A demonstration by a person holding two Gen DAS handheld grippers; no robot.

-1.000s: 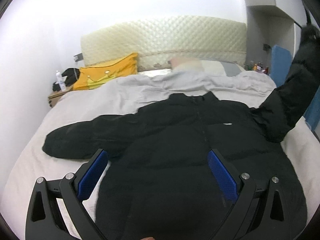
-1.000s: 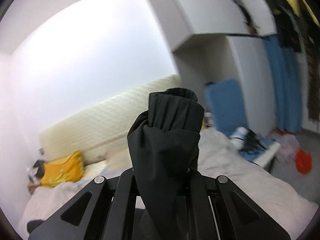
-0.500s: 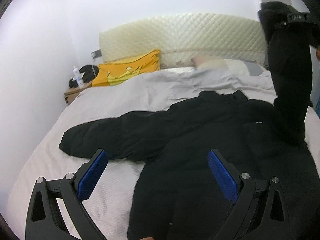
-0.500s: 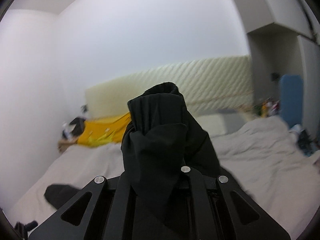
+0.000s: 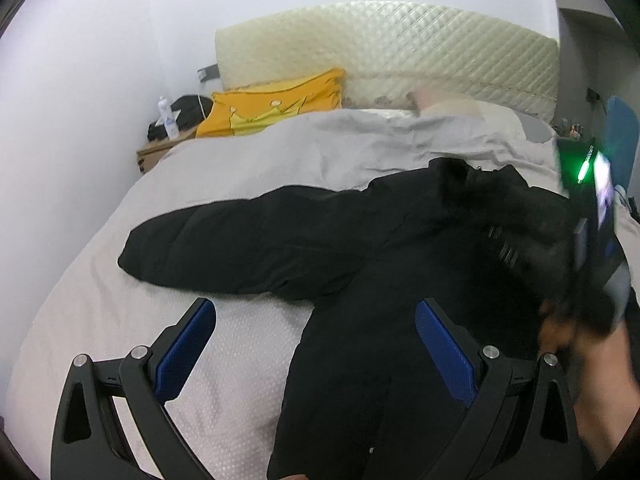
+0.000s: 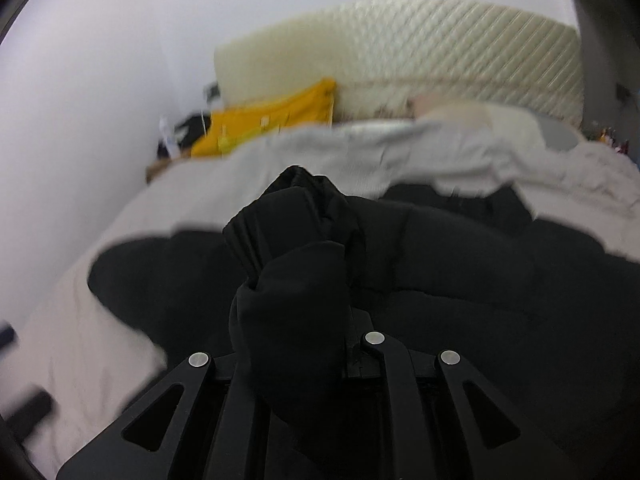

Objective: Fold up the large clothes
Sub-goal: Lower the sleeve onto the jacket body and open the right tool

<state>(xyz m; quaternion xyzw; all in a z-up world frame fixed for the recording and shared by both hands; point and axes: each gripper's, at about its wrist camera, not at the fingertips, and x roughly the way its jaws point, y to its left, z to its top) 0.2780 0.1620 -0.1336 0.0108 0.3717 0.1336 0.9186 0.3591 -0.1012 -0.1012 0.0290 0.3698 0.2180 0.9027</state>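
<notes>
A black puffer jacket (image 5: 400, 264) lies front-up on the bed, its left sleeve (image 5: 224, 240) stretched out to the left. My left gripper (image 5: 314, 308) hovers open over the jacket's lower left edge and the sheet, blue pads (image 5: 188, 344) wide apart with nothing between them. My right gripper (image 6: 296, 320) is low over the jacket's chest with the other sleeve's cuff (image 6: 288, 220) bunched between its jaws, which are starting to open. In the left wrist view that gripper's body is a blur at the right, held by a hand (image 5: 560, 332).
The bed (image 5: 100, 320) has a pale dotted sheet and a grey duvet (image 5: 320, 152) pushed toward the quilted cream headboard (image 5: 400, 48). A yellow pillow (image 5: 276, 104) leans there. A nightstand (image 5: 160, 148) with a bottle (image 5: 166, 118) stands at the left wall.
My right gripper has swung down from high in the air to just above the jacket's chest, carrying the sleeve across. My left gripper has drifted left and lower, still open.
</notes>
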